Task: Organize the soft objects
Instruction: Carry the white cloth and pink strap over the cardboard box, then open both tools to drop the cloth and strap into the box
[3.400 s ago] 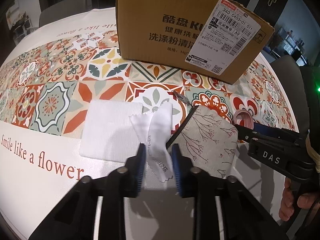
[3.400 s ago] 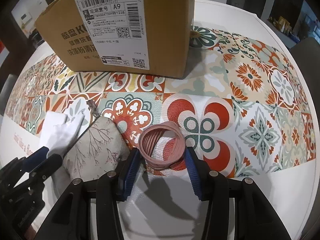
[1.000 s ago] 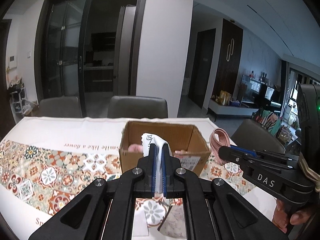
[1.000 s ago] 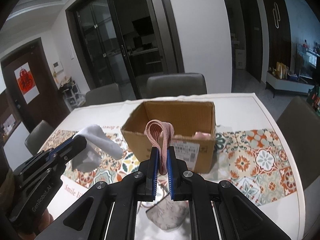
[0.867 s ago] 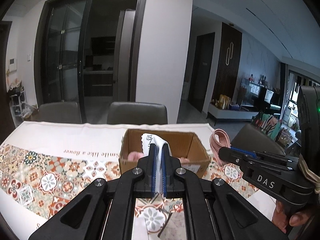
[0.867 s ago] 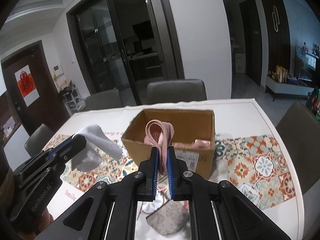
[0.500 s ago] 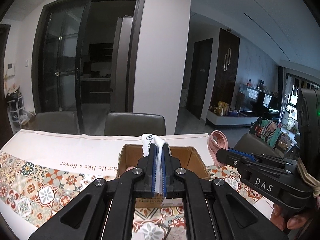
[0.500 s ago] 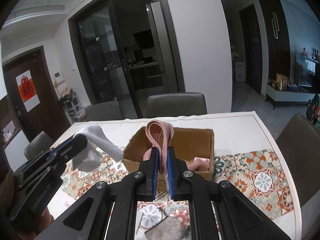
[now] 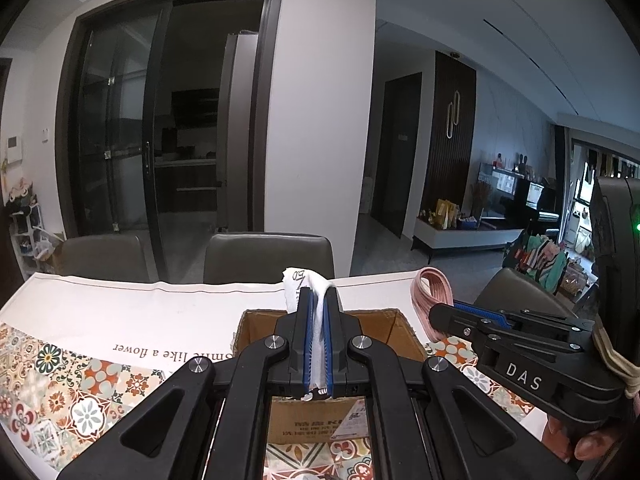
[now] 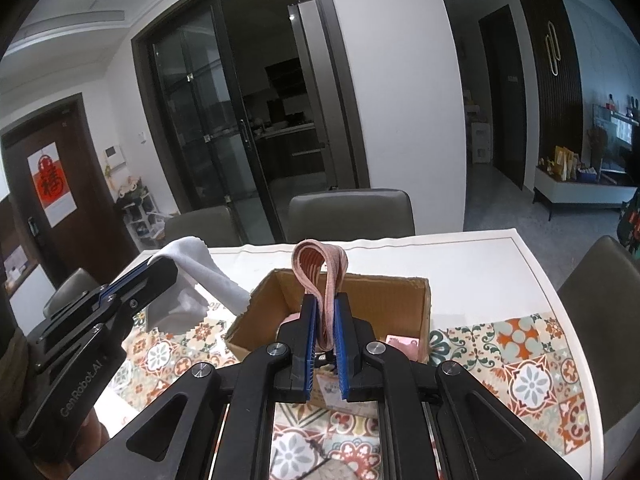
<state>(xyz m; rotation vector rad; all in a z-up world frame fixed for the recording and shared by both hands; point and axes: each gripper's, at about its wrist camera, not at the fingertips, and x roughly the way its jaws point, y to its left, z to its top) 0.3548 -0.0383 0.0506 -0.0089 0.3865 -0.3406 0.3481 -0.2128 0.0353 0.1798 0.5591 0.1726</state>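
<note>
Left wrist view: both tongs, left tongs [image 9: 318, 308] clamping a white cloth [image 9: 316, 328] and right tongs [image 10: 323, 312] clamping pink bands [image 10: 320, 268], are now nearing the cardboard box [image 10: 404, 292], having lifted them off the counter [image 9: 120, 312].

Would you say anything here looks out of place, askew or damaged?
Nothing stands out. The left gripper is clamped on the white cloth, the right gripper on the pink band, and the cardboard box sits upright and open on the table.

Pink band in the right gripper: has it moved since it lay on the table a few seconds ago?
Yes. The pink band, clamped in the right gripper, has gone up off the tablecloth and now hangs before the open cardboard box.
</note>
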